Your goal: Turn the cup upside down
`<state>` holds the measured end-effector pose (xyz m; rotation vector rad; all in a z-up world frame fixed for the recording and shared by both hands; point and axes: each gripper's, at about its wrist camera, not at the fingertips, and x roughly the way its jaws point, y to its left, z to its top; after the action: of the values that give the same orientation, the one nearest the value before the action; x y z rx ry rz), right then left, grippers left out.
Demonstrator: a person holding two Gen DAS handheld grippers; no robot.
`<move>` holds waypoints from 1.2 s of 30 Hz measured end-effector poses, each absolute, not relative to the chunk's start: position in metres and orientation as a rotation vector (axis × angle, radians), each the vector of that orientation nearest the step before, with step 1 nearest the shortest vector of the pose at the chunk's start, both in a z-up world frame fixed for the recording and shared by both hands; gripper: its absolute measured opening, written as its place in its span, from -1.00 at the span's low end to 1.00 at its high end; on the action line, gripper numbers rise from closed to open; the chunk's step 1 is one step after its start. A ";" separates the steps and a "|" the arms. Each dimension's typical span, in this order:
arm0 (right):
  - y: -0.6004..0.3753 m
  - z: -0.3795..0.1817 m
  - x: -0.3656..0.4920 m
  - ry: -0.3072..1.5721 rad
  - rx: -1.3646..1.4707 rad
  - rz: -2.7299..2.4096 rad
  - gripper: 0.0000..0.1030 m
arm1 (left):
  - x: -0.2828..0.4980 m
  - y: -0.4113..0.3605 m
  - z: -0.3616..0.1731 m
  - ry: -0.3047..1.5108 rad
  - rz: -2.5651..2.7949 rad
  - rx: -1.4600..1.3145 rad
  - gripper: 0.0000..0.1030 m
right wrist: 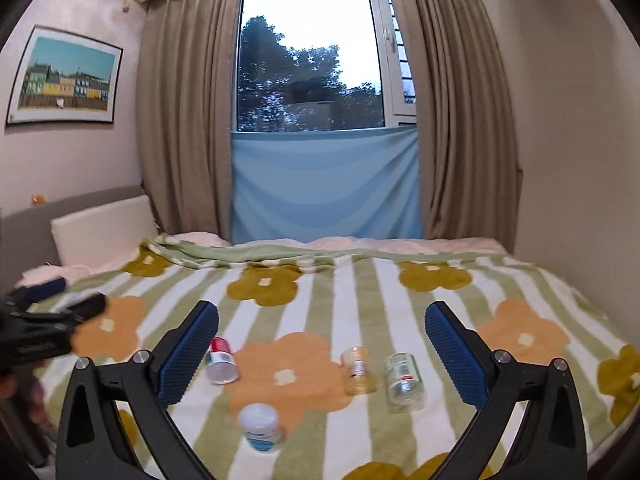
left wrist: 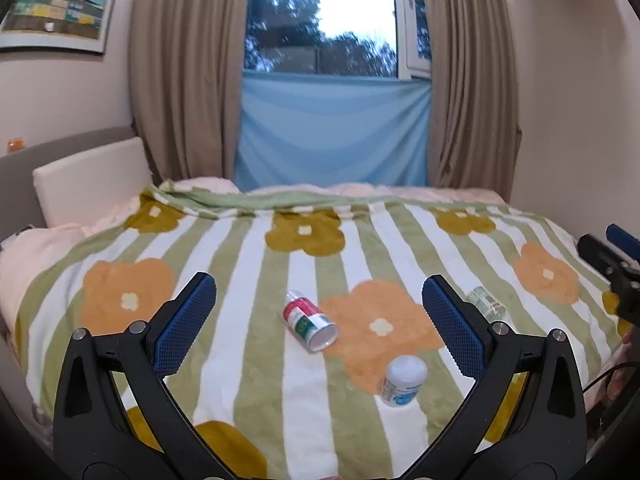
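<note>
Striped green-and-white blanket (right wrist: 360,288) with orange and mustard flowers covers the bed, and four small containers rest on it. None looks turned over yet, so the flip seems still to be done. In the right wrist view a clear cup (right wrist: 404,376) with a printed label lies on its side, mouth toward the camera, between that gripper's fingers and nearer the right one. Just beside it, to the left, lies a smaller clear cup (right wrist: 358,370), also on its side. A red-and-green can (right wrist: 221,362) lies tipped close to the left blue pad, and a white jar (right wrist: 260,426) stands nearer the camera. The right gripper (right wrist: 322,344) is spread wide and holds nothing. The left gripper (left wrist: 319,320) is likewise wide apart and empty, hovering above the blanket with the can (left wrist: 310,320) between its fingers. Which cup the task means cannot be told; a grasp, lift and turn appear to remain.
</note>
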<state>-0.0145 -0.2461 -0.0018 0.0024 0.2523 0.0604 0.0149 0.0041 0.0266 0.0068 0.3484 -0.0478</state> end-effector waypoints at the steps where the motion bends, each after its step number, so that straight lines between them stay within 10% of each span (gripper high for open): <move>1: -0.245 -0.004 -0.014 0.251 -0.006 0.055 1.00 | 0.011 0.005 0.025 0.335 -0.039 0.014 0.99; 36: -0.243 -0.019 -0.013 0.253 -0.017 0.034 1.00 | -0.014 -0.007 0.019 0.217 -0.055 0.049 0.99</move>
<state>-0.0132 -0.2426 -0.0188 -0.0168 0.2527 0.0339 -0.0138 -0.0069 0.0193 0.0492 0.2167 -0.0552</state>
